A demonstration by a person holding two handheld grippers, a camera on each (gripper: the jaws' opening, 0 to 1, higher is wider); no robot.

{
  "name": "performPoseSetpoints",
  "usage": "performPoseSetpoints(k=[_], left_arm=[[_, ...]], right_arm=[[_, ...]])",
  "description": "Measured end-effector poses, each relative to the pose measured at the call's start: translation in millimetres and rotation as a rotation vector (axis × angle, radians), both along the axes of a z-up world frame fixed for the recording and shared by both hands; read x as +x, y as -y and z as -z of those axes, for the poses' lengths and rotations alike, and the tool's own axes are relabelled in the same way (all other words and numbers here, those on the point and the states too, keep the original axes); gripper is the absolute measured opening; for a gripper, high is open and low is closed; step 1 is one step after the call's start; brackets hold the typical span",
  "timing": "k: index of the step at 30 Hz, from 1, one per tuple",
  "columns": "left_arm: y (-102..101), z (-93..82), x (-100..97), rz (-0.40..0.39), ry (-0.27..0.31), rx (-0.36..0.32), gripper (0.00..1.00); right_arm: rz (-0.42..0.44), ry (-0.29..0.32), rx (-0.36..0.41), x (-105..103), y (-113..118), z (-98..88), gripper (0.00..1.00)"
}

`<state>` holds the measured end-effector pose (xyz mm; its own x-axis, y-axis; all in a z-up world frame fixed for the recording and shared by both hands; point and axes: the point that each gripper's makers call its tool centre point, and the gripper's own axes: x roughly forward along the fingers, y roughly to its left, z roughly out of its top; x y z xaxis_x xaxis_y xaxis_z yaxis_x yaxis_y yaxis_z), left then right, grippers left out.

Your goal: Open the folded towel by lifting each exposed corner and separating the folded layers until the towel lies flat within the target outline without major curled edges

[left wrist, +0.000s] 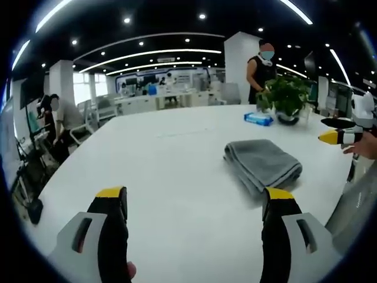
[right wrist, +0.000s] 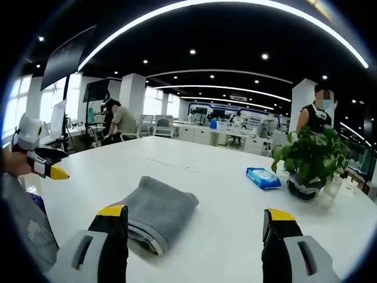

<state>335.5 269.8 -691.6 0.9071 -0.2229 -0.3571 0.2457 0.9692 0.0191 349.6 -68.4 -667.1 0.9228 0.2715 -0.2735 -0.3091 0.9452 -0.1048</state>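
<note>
The grey towel (left wrist: 262, 163) lies folded in a thick, neat stack on the white counter (left wrist: 177, 177), untouched, with its layered edges facing the right tool (right wrist: 194, 227), whose jaws stand wide and empty just short of the near fold. The left tool (left wrist: 194, 203) is also spread wide and empty, with the towel just beyond its right jaw. No target outline is visible on the counter. The first lift probably goes best by pinching only the topmost layer at an exposed corner, while the other tool pins the layers beneath, then peeling slowly outward. A blue packet (left wrist: 258, 119) and potted plant (left wrist: 287, 97) sit beyond, leaving room to unfold toward the open counter.
</note>
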Motion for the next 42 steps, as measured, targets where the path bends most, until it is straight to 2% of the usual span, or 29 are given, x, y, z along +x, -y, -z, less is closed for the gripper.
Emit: performPoseSetpoints(k=[10,16,23,31,34,36,39,42], left_arm=[[3.0,-8.6,-0.2,0.02,0.041,0.021,0.9],[3.4,-14.7,-1.6,0.021,0.061,0.011,0.88],[4.3,-27.3,-5.5,0.027,0.089,-0.004,0.87],[3.4,-44.9,-23.3,0.02,0.122,0.016,0.84],[3.0,-53.4,-32.1,-0.007,0.162,-0.008,0.83],[4.3,-53.2,-37.3,-0.02,0.164,-0.029,0.82],[6.0,-51.1,-41.1,-0.028,0.176,-0.008,0.78],[7.2,-52.0,-44.7,-0.037,0.199,0.024,0.75]], right_arm=[[-0.017,0.007,-0.023,-1.3,-4.3,-0.5,0.95],[-0.026,0.009,-0.04,-2.1,-6.4,-0.1,0.94],[-0.032,0.004,-0.033,-3.3,-8.4,0.3,0.92],[-0.077,0.001,0.012,-1.6,-19.0,-0.4,0.91],[-0.114,0.013,0.007,-0.8,-30.5,-4.1,0.91],[-0.169,0.022,-0.043,0.7,-41.6,-7.1,0.89],[-0.244,0.039,-0.092,5.0,-59.3,-14.0,0.86],[-0.29,0.015,-0.087,10.1,-75.0,-15.0,0.84]])
